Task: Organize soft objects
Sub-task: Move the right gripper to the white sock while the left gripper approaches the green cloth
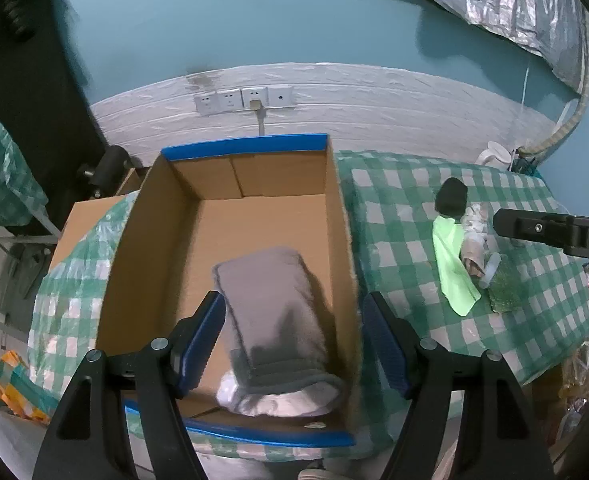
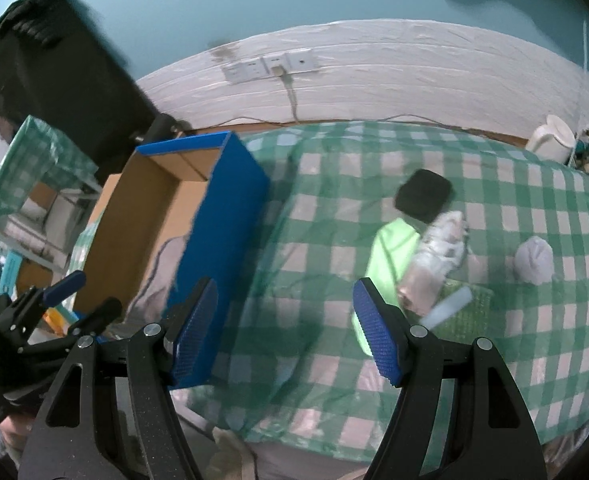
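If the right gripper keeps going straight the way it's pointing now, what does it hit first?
Probably the bare checked tablecloth. The right gripper stands open and empty, aimed between the blue box and the green cloth. Depth is hard to judge here.

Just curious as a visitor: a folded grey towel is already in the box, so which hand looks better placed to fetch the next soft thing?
Probably the right gripper: open and empty, facing the green cloth. The left gripper is open over the cardboard box.
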`<state>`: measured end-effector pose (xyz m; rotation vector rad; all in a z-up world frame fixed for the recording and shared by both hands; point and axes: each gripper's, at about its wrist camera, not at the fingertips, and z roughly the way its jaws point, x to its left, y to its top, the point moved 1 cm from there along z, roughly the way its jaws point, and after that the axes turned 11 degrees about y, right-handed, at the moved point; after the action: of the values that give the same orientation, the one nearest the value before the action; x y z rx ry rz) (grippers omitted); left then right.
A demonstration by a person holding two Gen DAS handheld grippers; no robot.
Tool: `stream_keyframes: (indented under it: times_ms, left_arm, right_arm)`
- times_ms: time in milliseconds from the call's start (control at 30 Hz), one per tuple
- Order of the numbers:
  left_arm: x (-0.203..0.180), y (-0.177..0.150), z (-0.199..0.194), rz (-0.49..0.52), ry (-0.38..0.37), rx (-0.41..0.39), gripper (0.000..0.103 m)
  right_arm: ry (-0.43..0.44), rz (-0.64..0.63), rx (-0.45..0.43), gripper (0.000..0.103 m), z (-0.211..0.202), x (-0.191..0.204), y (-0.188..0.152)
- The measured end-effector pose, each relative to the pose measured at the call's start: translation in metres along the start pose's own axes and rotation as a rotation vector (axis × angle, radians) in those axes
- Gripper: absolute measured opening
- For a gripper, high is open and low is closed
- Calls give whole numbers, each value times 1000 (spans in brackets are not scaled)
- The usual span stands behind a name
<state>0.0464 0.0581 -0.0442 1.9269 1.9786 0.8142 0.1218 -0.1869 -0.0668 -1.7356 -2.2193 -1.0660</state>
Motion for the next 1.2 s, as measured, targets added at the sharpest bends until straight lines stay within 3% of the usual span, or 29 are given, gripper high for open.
stream_keyframes:
  times_ms: [1200]
  left_arm:
    - [-144,19,45,169,-32,98,73]
  right_arm:
    - [-161,184,-71,72,-53,-162,-16]
